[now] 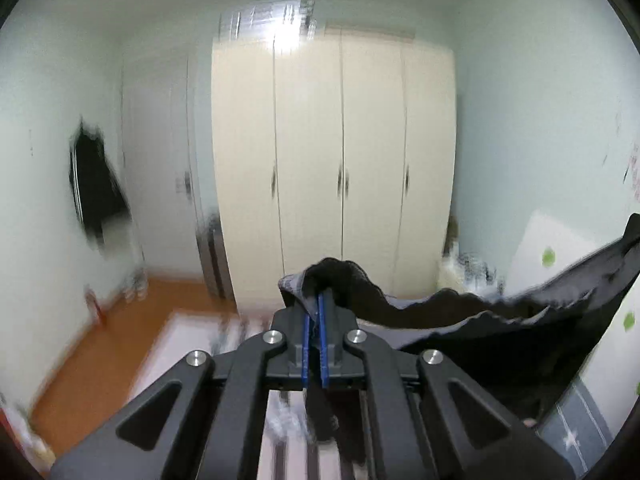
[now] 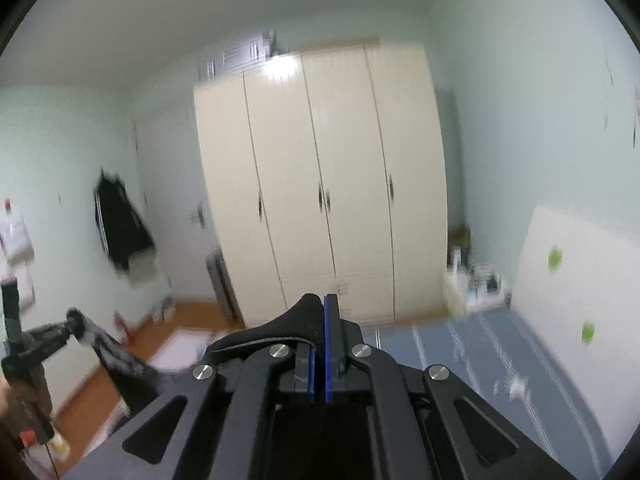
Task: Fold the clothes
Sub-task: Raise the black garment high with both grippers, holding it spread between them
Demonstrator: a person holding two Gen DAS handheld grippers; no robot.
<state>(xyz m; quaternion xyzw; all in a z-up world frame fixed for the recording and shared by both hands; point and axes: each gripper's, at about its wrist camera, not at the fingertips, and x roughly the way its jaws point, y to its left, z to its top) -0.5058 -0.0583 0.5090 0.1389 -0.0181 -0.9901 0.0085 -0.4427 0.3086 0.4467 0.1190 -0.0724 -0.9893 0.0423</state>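
My left gripper (image 1: 316, 300) is clamped tight on a bunched edge of the dark garment (image 1: 500, 320), which stretches from low centre of its frame away to the right edge. My right gripper (image 2: 322, 308) is pinched shut on another edge of the same cloth at low centre, draping off lower left. Behind both stands the cream wardrobe (image 2: 320, 184).

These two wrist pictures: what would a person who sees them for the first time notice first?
First, the dark garment, pinched in both shut grippers and stretched in the air from the left gripper toward the right gripper. Behind it stands the tall cream wardrobe against the far wall. A dark coat hangs on the left wall.
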